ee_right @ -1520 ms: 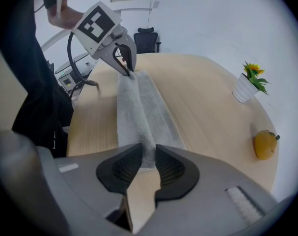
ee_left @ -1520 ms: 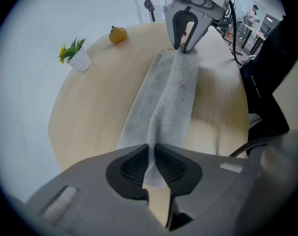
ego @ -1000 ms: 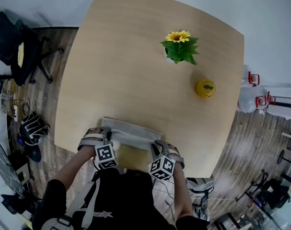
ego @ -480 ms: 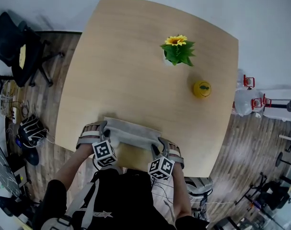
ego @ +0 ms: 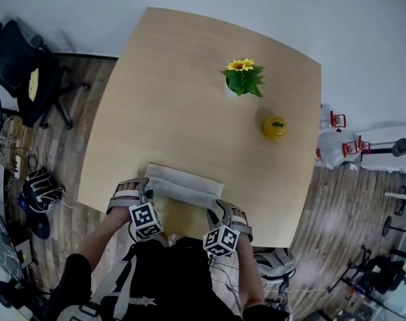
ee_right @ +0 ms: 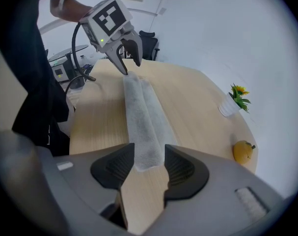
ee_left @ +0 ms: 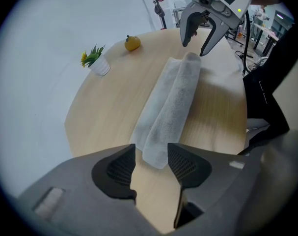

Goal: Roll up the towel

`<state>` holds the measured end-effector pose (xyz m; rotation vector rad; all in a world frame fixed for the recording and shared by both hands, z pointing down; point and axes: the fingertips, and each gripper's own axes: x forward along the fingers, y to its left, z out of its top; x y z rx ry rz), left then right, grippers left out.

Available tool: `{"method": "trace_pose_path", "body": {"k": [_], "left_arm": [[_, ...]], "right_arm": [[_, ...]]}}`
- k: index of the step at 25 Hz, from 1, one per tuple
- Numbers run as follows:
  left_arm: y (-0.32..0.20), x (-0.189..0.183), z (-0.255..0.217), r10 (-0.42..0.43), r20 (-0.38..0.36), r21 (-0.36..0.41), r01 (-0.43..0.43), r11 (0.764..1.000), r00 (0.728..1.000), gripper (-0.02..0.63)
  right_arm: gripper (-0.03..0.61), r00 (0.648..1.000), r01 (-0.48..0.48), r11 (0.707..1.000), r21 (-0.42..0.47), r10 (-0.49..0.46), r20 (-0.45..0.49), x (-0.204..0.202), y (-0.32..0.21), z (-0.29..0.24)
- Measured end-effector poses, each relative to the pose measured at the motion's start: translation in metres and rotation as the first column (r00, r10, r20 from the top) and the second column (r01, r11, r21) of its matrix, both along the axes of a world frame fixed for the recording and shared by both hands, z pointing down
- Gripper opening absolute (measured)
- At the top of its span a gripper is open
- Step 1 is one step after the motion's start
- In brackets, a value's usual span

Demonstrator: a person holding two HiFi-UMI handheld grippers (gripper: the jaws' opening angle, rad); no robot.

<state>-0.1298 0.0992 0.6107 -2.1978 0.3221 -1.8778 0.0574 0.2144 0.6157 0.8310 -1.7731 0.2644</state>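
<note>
Head view: both forearms reach forward, the left claw (ego: 146,188) and right claw (ego: 220,210) pointing steeply down over the near edge of the tabletop (ego: 189,92). Both have just opened; their jaws stand apart, with one end of the rolled grey towel (ego: 184,184) showing between each pair, not pinched.

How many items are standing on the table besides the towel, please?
2: a potted sunflower toward the far side, and a yellow fruit right of it, nearer the person. Nothing appears hidden.
</note>
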Motion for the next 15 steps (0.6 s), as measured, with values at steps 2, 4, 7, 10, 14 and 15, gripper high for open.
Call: {"method": "trace_pose_path", "body": {"k": [2, 4, 7, 10, 14, 15], "left_arm": [[0.011, 0.001, 0.003, 0.013, -0.005, -0.013, -0.013, 1.000, 1.000, 0.218], [0.018, 0.000, 0.007, 0.026, 0.000, -0.023, -0.026, 0.999, 1.000, 0.215], [0.025, -0.001, 0.014, 0.043, 0.011, -0.030, -0.042, 0.999, 0.999, 0.210], [0.028, -0.001, 0.023, 0.058, 0.011, -0.038, -0.057, 0.998, 0.998, 0.202], [0.031, 0.002, 0.034, 0.062, 0.005, -0.067, -0.061, 0.996, 0.998, 0.190], [0.032, 0.004, 0.036, 0.062, 0.002, -0.077, -0.061, 0.995, 0.998, 0.190]], "right_arm": [[0.195, 1.000, -0.007, 1.000, -0.010, 0.007, 0.007, -0.004, 0.007, 0.003], [0.195, 1.000, -0.011, 1.000, -0.021, 0.012, 0.013, -0.008, 0.013, 0.007], [0.193, 1.000, -0.011, 0.999, -0.037, 0.012, 0.018, -0.012, 0.019, 0.016], [0.192, 1.000, -0.009, 0.999, -0.047, 0.010, 0.021, -0.016, 0.021, 0.026], [0.188, 1.000, -0.015, 0.998, -0.053, 0.017, 0.025, -0.017, 0.021, 0.037], [0.187, 0.999, -0.019, 0.998, -0.052, 0.020, 0.026, -0.016, 0.021, 0.039]]}}
